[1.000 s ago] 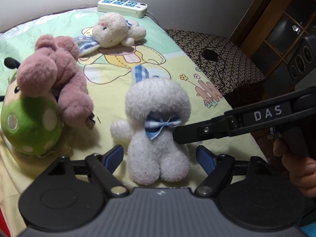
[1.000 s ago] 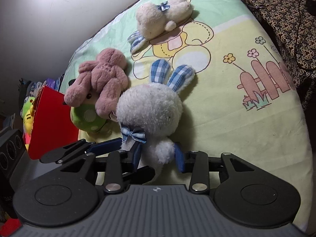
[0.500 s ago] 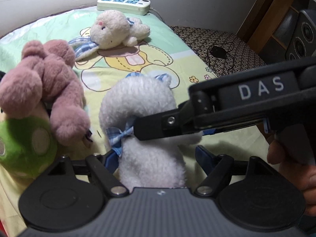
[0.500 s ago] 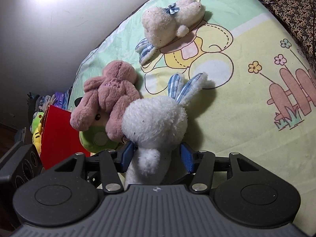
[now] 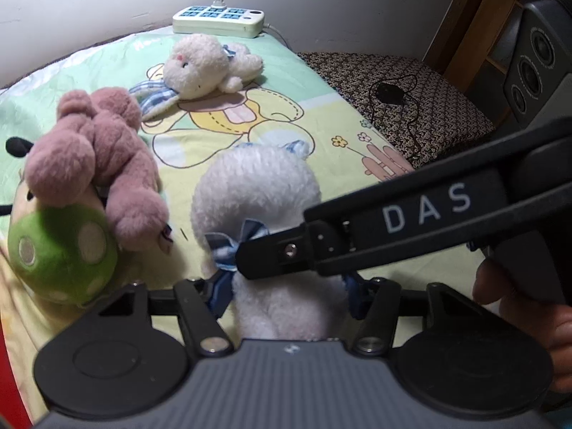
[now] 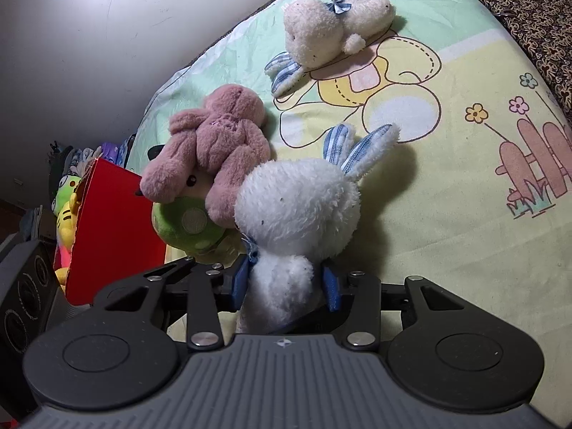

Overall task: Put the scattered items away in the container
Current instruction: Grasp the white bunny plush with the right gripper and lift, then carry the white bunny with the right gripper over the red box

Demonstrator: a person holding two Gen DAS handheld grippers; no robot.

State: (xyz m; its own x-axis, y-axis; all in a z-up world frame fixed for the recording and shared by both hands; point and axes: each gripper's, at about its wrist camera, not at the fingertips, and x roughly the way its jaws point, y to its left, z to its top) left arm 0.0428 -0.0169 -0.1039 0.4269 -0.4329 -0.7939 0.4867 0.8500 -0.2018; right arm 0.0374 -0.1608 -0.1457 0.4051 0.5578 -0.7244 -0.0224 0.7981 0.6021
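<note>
A white plush rabbit (image 5: pixel 257 193) with a blue bow and checked ears stands upright on the bed; it also shows in the right wrist view (image 6: pixel 298 207). My left gripper (image 5: pixel 287 298) is shut on its body, blue pads pressing both sides. My right gripper (image 6: pixel 286 286) is shut on its body too, and its black arm crosses the left wrist view (image 5: pixel 411 214). A pink plush dog (image 6: pixel 218 143) lies over a green spotted plush (image 6: pixel 186 225) to the left. A cream rabbit (image 6: pixel 332 25) lies farther back. A red container (image 6: pixel 114 228) stands beside the bed at the left.
A white power strip (image 5: pixel 218 21) lies at the bed's far edge by the wall. A patterned brown cushion (image 5: pixel 411 89) with a black cable lies to the right. Colourful plush toys (image 6: pixel 68 200) sit behind the red container. A speaker (image 5: pixel 536 60) stands at the right.
Both grippers have closed in on the white rabbit's body. The left pads, open around it a second ago, now press its sides. The rabbit has been raised upright.
</note>
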